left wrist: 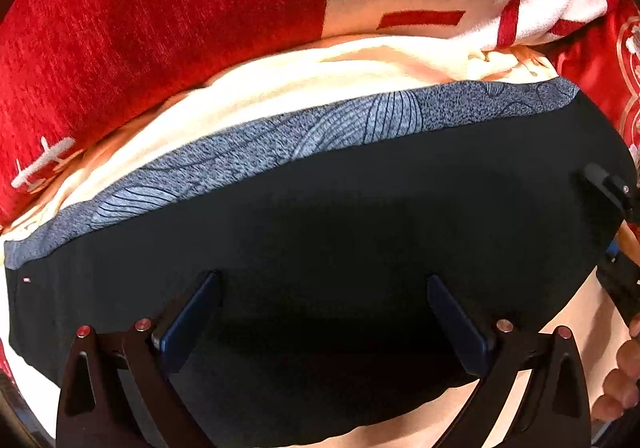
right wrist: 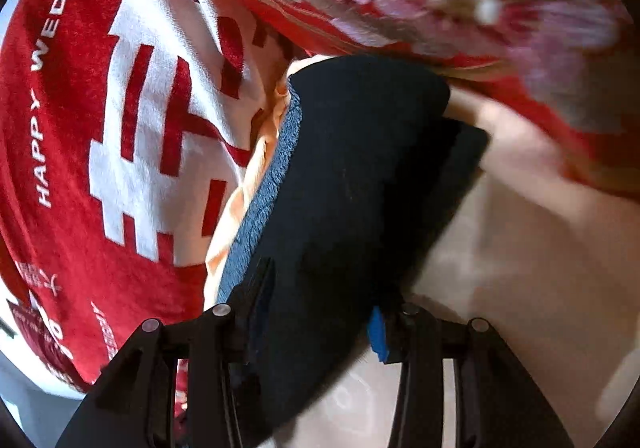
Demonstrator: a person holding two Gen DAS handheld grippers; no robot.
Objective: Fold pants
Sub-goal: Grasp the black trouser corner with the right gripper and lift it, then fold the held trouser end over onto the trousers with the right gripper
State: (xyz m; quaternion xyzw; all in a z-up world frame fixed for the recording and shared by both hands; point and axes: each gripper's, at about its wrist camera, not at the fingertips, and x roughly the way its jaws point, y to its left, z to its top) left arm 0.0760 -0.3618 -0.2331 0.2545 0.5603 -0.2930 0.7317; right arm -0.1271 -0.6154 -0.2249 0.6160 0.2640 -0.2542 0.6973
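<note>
The pants are black with a grey-blue patterned waistband along the far edge. They lie folded on a cream sheet. My left gripper is open just above the black cloth, fingers wide apart, holding nothing. The right gripper shows at the right edge of the left wrist view, at the pants' end. In the right wrist view the pants run away from me, waistband on the left. My right gripper has its jaws apart around the near end of the black cloth.
A red and white "HAPPY WEDDING" blanket lies beyond the waistband, also in the left wrist view. A red flowered quilt lies at the far right. An orange-cream cloth sits under the pants. The cream sheet lies right of the pants.
</note>
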